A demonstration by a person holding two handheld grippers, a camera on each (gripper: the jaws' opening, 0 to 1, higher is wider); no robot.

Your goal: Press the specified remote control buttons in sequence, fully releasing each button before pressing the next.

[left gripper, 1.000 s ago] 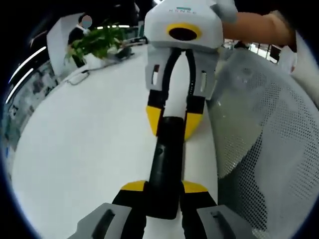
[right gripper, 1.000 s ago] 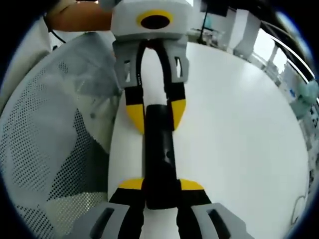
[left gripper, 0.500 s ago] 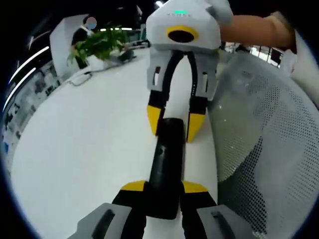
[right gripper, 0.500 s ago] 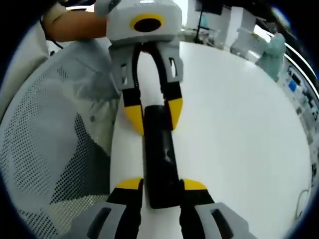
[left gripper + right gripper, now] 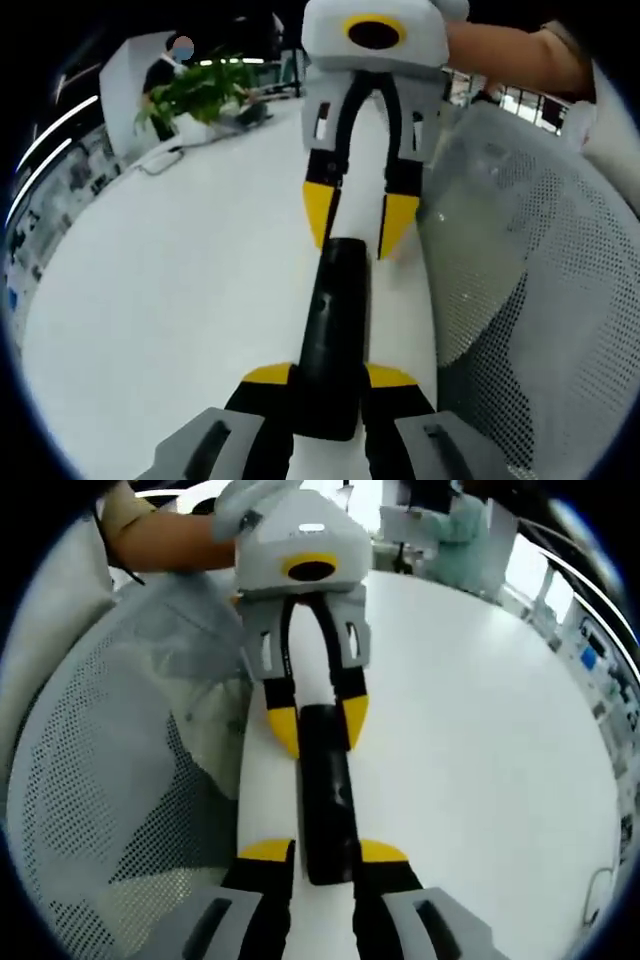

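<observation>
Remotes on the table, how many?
1. A black remote control lies on the white table near its edge, one end between the left gripper tips, the other facing the right gripper. Buttons unreadable.

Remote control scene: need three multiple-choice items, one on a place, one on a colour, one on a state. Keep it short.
1. Where is the plant?
A. Between the jaws
B. At the far side of the white table
C. On the mesh chair

2. What colour are the left gripper fingertips?
A. Yellow
B. Red
C. Blue

3. What is the left gripper doing?
A. Open, clear of everything
B. Holding the plant
C. Shut on the black remote

Answers: 1 B, it stands at the table's far edge in the left gripper view. 2 A, the tips are yellow. 3 C, both jaws press the remote's near end.
</observation>
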